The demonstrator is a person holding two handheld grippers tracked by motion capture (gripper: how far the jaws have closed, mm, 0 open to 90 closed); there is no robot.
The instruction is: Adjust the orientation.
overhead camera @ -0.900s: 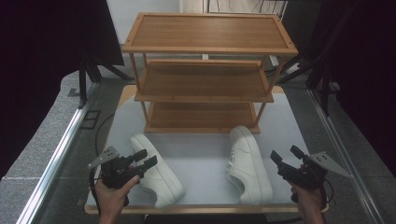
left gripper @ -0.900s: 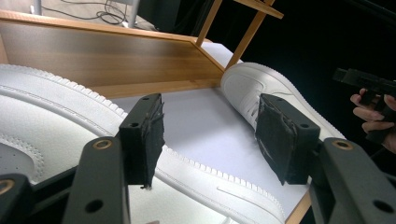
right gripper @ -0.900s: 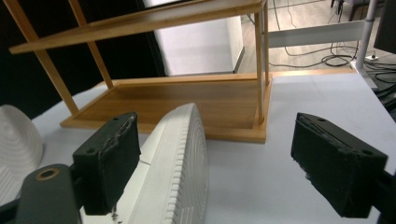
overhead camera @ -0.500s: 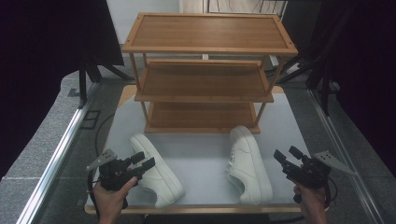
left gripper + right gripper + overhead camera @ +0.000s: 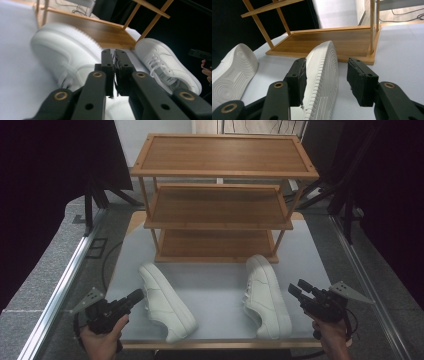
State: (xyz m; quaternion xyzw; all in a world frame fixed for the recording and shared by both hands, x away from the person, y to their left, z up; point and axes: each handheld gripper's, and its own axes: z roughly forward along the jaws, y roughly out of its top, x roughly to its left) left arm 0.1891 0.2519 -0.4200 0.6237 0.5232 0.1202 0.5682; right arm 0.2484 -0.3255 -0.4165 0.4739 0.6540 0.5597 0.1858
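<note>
Two white sneakers lie on their sides on the white mat, soles turned to the right. The left sneaker [image 5: 165,302] [image 5: 62,50] is just right of my left gripper [image 5: 131,297] [image 5: 113,53], whose jaws are shut with nothing between them. The right sneaker [image 5: 265,295] [image 5: 165,62] shows its ribbed sole [image 5: 322,75] to my right gripper [image 5: 299,289] [image 5: 328,67], which is open and a short way off, touching nothing. The left sneaker's sole [image 5: 234,70] also appears at the left of the right gripper view.
A three-tier wooden shoe rack [image 5: 220,205] stands behind the sneakers; its bottom shelf [image 5: 332,42] is bare. The mat [image 5: 220,285] ends at a wooden table edge near the hands. Metal rails and dark stands flank the table.
My left gripper's jaws have closed and it has drifted slightly back and left. The right gripper has slid a little toward the table's near edge. The sneakers have not moved.
</note>
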